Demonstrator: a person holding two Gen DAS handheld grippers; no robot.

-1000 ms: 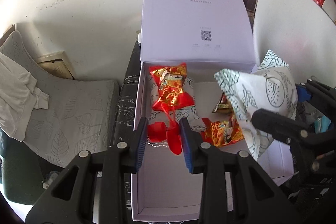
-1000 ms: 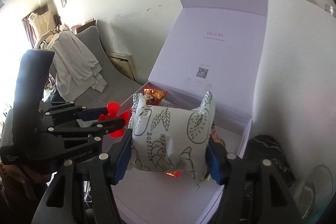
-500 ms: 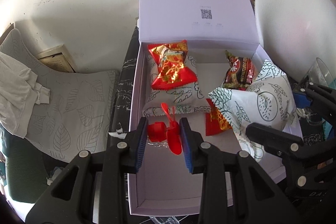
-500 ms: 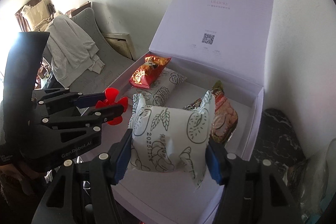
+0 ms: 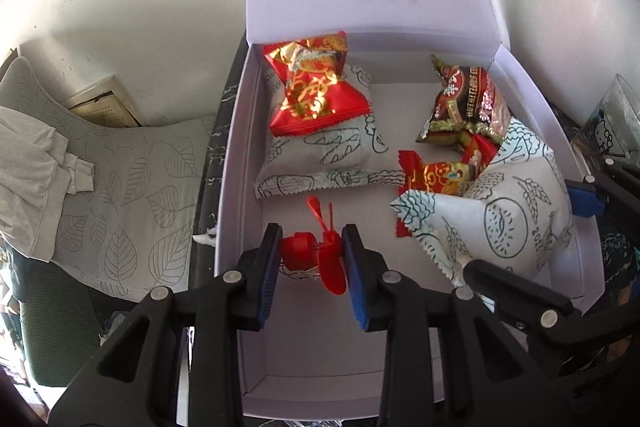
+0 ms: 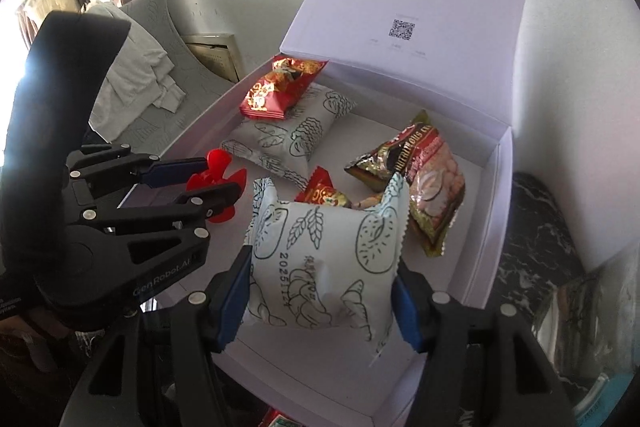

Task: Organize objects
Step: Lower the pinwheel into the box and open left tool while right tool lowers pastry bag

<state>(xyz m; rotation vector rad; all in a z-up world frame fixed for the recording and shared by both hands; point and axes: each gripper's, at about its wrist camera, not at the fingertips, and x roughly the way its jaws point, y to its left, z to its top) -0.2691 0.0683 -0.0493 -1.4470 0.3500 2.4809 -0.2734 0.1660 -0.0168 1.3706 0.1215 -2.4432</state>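
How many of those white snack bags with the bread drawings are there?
2. One white bag lies in the box under a red packet; the other white bag is clamped in the right gripper. More could be hidden underneath.

Inside the open gift box [image 5: 232,163], a patterned bread packet [image 5: 320,163] is lying by the left wall, with a foil snack packet [image 5: 316,95] resting on it. A peanut packet [image 5: 464,107] is sitting toward the box's right wall, a small candy [image 5: 436,175] lying just before it.
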